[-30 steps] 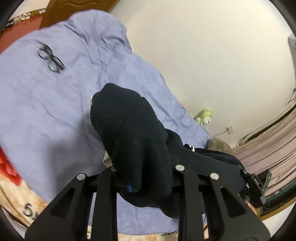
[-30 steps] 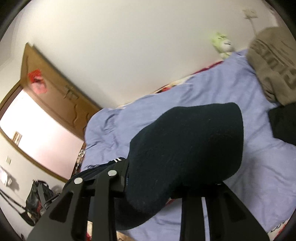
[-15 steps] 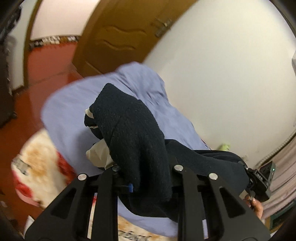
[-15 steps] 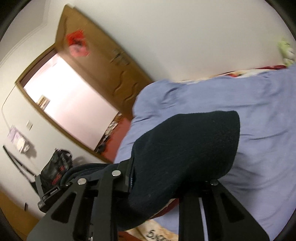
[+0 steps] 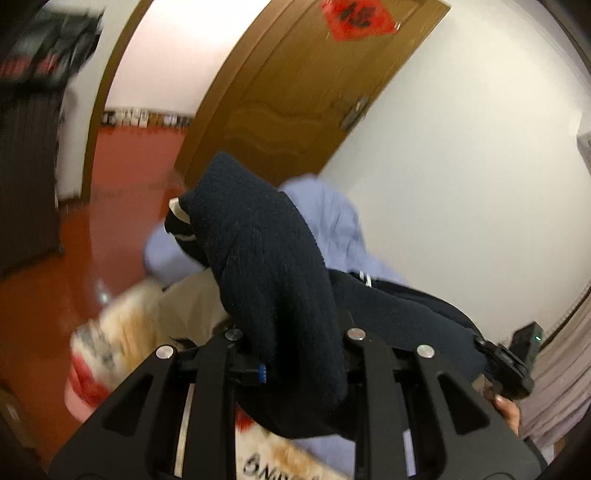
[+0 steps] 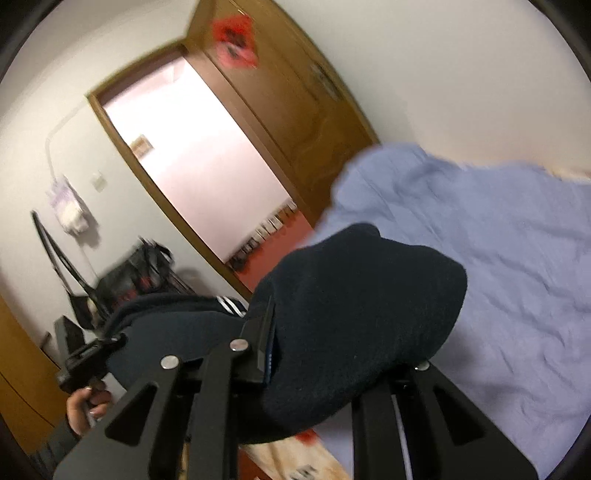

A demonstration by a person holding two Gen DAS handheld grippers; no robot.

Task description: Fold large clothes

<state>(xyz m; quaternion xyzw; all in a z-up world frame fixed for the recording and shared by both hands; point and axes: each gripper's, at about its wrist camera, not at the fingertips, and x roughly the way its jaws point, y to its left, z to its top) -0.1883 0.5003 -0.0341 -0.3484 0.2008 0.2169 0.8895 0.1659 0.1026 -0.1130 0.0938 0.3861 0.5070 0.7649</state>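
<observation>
Garment [image 5: 280,280], dark fleece, bunched between both pairs of jaws, left clamped, right closing.

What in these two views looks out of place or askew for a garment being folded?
The dark navy garment is bunched, not flat: thick wads spill over the left gripper and the right gripper, whose jaws are closing on it. It hangs between them above the lavender sheet. Nothing looks damaged or spilled.

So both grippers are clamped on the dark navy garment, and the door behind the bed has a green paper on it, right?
Not quite. In the left wrist view the paper on the door is red. Both the left gripper and the right gripper do hold the navy garment.
</observation>
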